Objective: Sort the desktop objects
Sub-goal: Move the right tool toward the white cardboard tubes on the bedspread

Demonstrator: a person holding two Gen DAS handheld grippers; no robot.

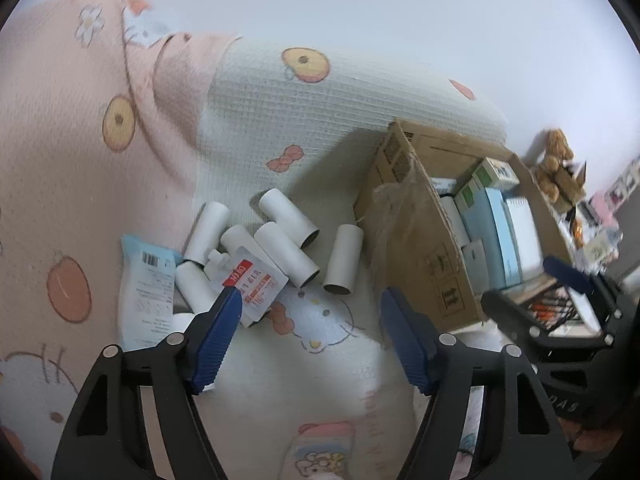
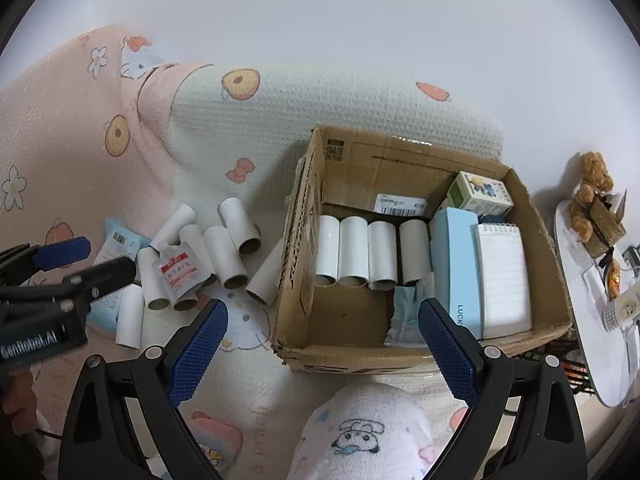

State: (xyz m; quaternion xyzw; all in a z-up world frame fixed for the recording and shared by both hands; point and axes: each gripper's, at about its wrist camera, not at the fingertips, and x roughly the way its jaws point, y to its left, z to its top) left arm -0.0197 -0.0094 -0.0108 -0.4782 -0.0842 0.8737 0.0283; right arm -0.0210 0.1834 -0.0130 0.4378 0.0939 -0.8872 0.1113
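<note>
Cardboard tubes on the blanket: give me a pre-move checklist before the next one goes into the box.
1. Left gripper open, nothing between its fingers: ok.
2. Right gripper open, nothing held: ok.
3. Loose tubes free to grab: not ok, a small pouch lies on top of several.
4. Room in the cardboard box: ok, bare floor shows in front of the row of tubes already inside.
5. Box stable on the soft blanket: cannot tell.
6. Grippers apart from each other: ok.

Loose tubes (image 2: pixel 224 252) left of box (image 2: pixel 304 280); tubes inside.
</note>
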